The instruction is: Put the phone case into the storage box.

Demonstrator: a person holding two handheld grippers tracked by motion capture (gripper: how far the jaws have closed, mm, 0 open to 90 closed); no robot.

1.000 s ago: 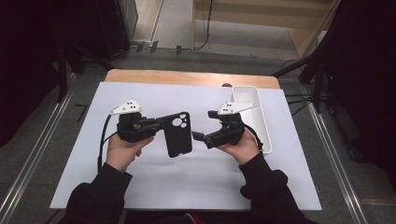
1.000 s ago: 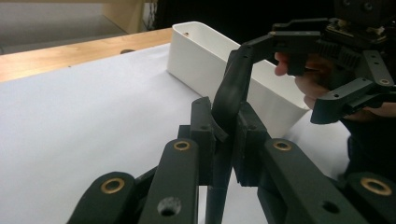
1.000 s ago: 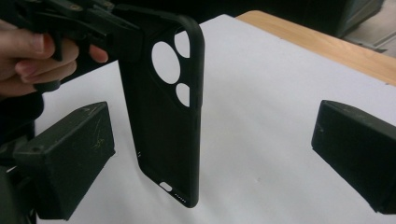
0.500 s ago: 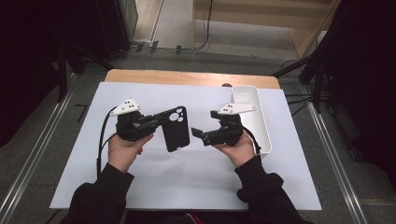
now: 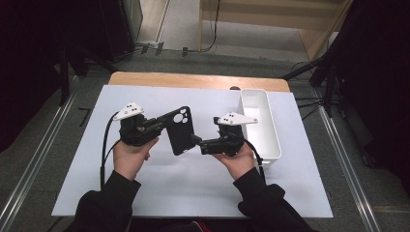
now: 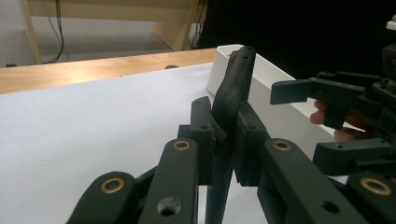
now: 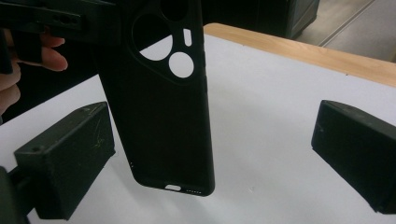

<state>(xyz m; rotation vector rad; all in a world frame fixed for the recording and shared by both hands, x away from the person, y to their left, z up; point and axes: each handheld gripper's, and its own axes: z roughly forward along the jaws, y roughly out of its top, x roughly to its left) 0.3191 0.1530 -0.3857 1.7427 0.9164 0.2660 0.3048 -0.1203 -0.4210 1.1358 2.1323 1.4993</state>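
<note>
Black phone case, cam cutouts, held off table, clamped in left gripper

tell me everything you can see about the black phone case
The black phone case is an empty shell of matte, rubbery-looking material, with round camera cutouts and a small slot near its top and a port opening in its bottom edge. It hangs above the white sheet, top end toward the far side. The left gripper is shut on one long edge near the top. The right gripper is open, its jaws either side of the lower end without touching. The white bin stands apart from it.
</note>
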